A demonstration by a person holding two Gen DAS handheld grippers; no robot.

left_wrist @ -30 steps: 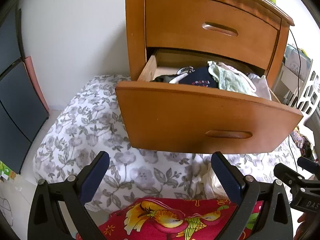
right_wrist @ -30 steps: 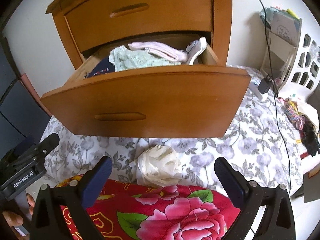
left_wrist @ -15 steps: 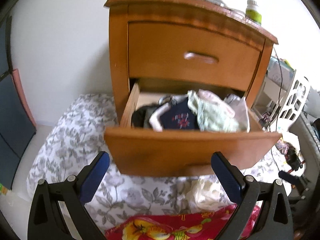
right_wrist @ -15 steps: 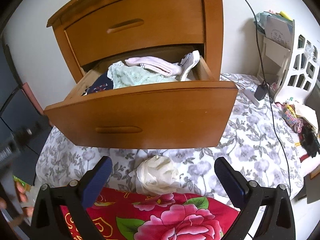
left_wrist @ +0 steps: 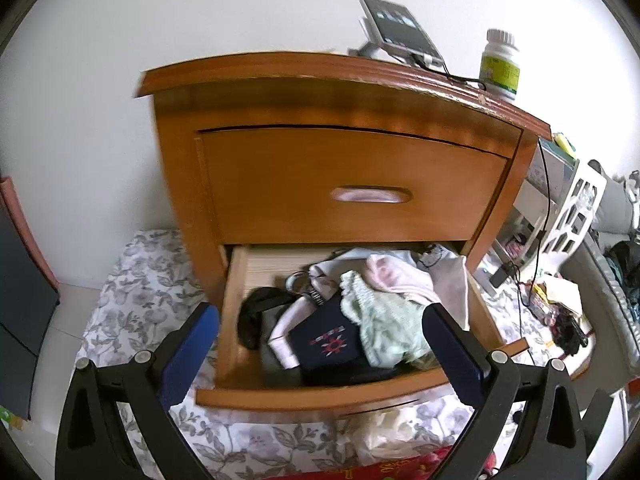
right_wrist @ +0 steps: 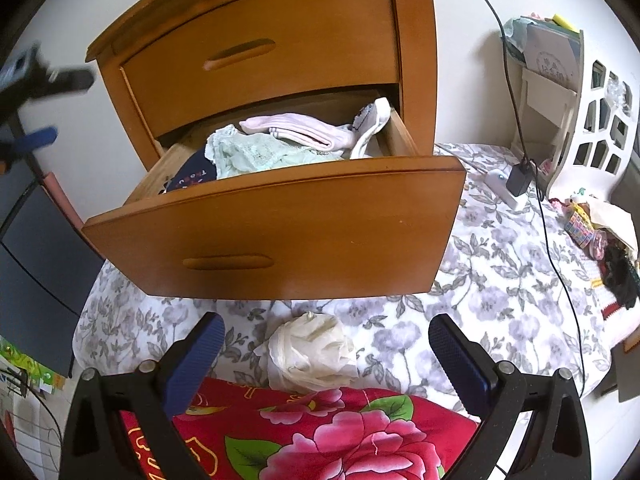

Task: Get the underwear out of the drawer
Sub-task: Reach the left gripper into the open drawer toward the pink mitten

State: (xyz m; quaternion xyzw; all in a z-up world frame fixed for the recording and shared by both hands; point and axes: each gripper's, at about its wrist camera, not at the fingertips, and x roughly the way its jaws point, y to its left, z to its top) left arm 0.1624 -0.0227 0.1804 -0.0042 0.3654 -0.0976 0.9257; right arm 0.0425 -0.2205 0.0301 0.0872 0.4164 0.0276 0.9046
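Observation:
The lower drawer (left_wrist: 304,396) (right_wrist: 280,236) of a wooden nightstand stands pulled out, full of underwear: a navy piece (left_wrist: 330,344) (right_wrist: 192,178), a mint lace piece (left_wrist: 384,320) (right_wrist: 256,154), a pink piece (left_wrist: 396,278) (right_wrist: 296,130), a black piece (left_wrist: 256,316) and a white one (left_wrist: 448,276). My left gripper (left_wrist: 320,344) is open, high over the drawer's front, nothing between its fingers. My right gripper (right_wrist: 326,354) is open and empty, low in front of the drawer over a crumpled cream garment (right_wrist: 312,354) on the bed. The left gripper (right_wrist: 36,112) also shows, blurred, in the right wrist view.
A phone on a stand (left_wrist: 400,32) and a pill bottle (left_wrist: 500,66) sit on the nightstand. A floral grey bedsheet (right_wrist: 500,280) and a red flowered cloth (right_wrist: 320,436) lie below. A cable (right_wrist: 536,184), a charger (right_wrist: 520,178) and a white shelf (right_wrist: 580,112) are to the right.
My left gripper has risen and tipped down, now looking into the drawer from above. The right gripper has moved back only slightly. Nothing has been grasped.

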